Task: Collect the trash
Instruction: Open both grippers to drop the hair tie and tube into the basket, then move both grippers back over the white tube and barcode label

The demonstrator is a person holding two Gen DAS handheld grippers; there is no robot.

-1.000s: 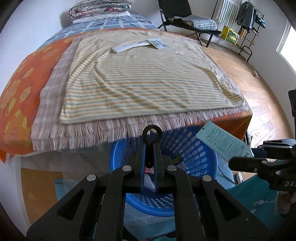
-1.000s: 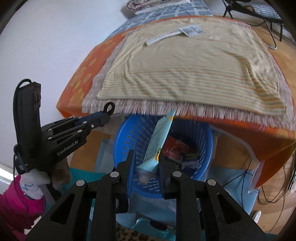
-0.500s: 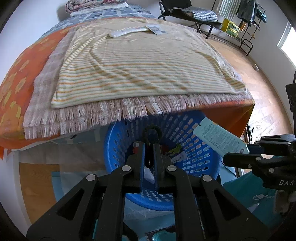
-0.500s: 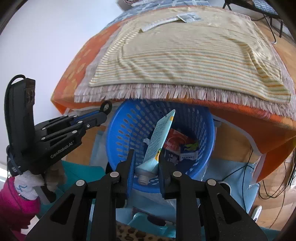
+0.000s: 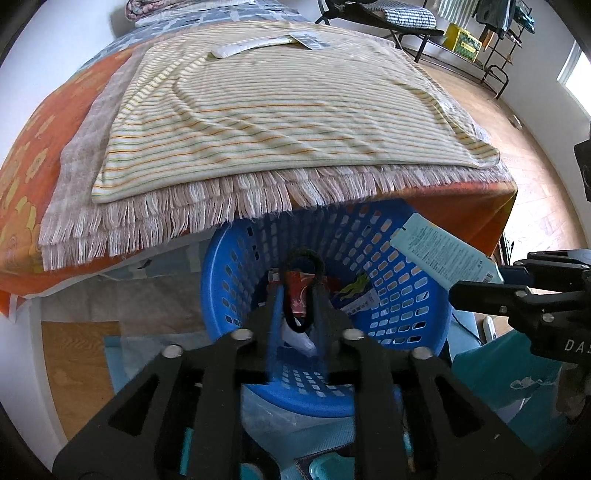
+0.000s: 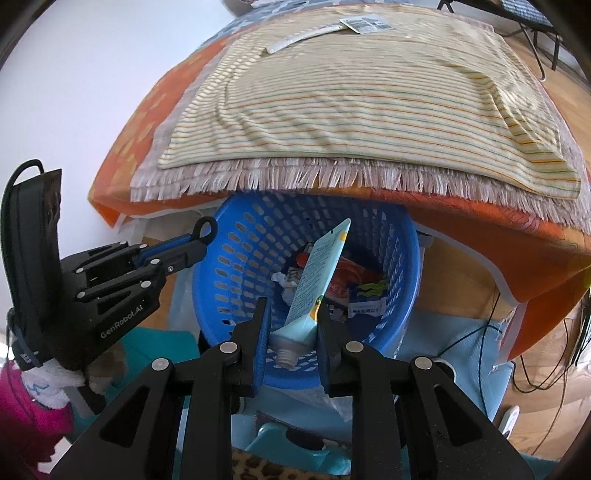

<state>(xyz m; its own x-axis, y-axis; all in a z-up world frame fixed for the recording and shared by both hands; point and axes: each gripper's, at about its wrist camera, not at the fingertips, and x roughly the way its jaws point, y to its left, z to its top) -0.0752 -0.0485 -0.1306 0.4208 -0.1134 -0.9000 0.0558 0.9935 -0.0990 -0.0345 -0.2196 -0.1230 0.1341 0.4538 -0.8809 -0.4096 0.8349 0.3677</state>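
Note:
A blue plastic basket (image 5: 413, 302) (image 6: 236, 266) stands on the floor under the bed's edge, with wrappers (image 6: 347, 291) inside. My left gripper (image 5: 301, 291) is shut on a black hair tie (image 5: 303, 258) and holds it over the basket; it also shows in the right wrist view (image 6: 203, 232). My right gripper (image 6: 291, 314) is shut on a light blue tube (image 6: 317, 273) above the basket's near rim; the tube also shows in the left wrist view (image 5: 439, 251). More trash, a white strip (image 5: 251, 46) and a paper label (image 5: 310, 38), lies on the far bed.
The bed (image 5: 258, 107) carries a striped blanket with a fringed edge (image 5: 221, 206) overhanging the basket. A black chair (image 5: 388, 18) and a drying rack (image 5: 506, 22) stand on the wooden floor at far right. Blue cloth (image 6: 454, 343) lies around the basket.
Both grippers have moved down and forward over the basket. The left jaws have parted slightly, still holding the hair tie. The tube stays clamped in the right gripper.

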